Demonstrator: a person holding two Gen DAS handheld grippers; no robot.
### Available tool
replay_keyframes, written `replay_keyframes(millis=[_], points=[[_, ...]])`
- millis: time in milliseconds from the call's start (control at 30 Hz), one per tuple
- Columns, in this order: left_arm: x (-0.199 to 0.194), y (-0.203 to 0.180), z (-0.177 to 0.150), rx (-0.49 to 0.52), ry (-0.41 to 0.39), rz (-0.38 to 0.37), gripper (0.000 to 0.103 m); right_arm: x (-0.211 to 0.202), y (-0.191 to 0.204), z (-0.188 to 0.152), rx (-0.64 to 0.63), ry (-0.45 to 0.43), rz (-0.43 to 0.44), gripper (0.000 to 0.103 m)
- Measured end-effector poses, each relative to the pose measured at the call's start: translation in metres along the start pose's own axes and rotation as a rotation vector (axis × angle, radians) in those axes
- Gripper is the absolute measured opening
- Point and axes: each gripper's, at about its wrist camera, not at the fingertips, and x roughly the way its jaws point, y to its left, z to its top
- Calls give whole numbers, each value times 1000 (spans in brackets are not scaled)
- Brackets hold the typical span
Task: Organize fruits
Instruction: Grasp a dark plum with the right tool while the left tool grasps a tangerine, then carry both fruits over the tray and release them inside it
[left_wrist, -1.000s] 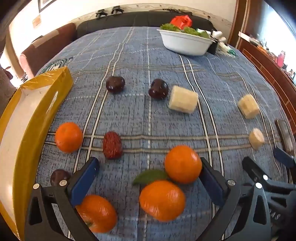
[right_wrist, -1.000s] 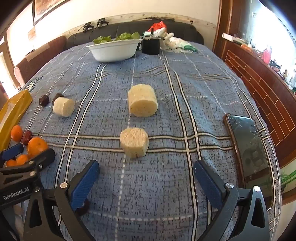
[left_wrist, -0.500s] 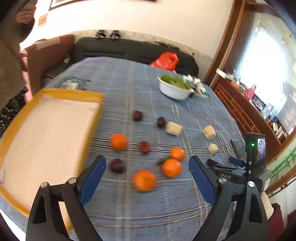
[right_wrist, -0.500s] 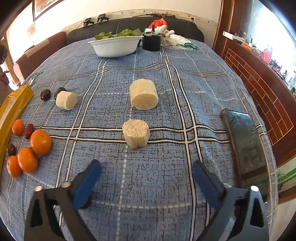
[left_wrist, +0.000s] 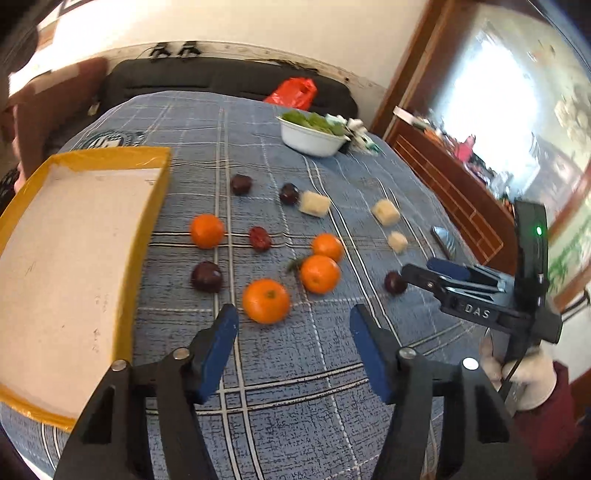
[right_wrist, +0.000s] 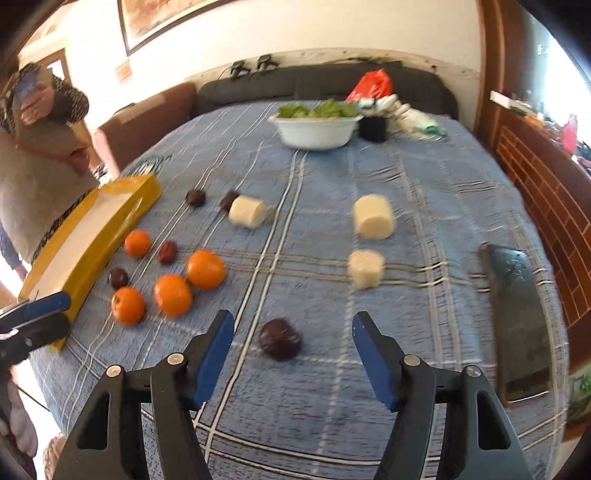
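Observation:
Several oranges lie on the blue checked cloth; the nearest orange (left_wrist: 266, 301) sits just ahead of my open, empty left gripper (left_wrist: 291, 350). Dark plums, one (left_wrist: 207, 276) near the tray, and a red date (left_wrist: 260, 238) lie among them. Pale banana chunks (left_wrist: 314, 203) lie further right. A yellow-rimmed tray (left_wrist: 147, 206) stands empty at the left. My right gripper (right_wrist: 293, 354) is open and empty, with a dark plum (right_wrist: 279, 339) just ahead between its fingers. It also shows in the left wrist view (left_wrist: 428, 271).
A white bowl of greens (right_wrist: 316, 129) stands at the table's far side beside a black cup (right_wrist: 373, 127). A phone (right_wrist: 517, 314) lies near the right edge. A person (right_wrist: 40, 158) stands left of the table. A sofa lies behind.
Both grippers have risen and pulled back from the table, so more of the cloth, the tray and the fruit is in view. Both stay open and empty.

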Motion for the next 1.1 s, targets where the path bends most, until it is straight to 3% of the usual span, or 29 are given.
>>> replay_keyframes(millis=[200,467,567,633,700,867,1100], points=[[26,0,-1,41,28,32,61,19,7,-8,-35,37,31,68],[65,-6,8,110,42,100,60,29,6,-11,-29,67,74,55],[73,-4,10,99,63,114,36,29,8,-12,-36,72,76,49],[78,-5,7,95,72,113,36,31,10,-12,-44,78,74,41],[78,-6,6,106,63,123,36,32,11,-12,-47,81,68,30],[67,-2,6,61,39,106,36,29,13,-13,-47,80,63,29],[10,21,11,-30,-71,83,36,0,30,-6,-66,32,81,30]])
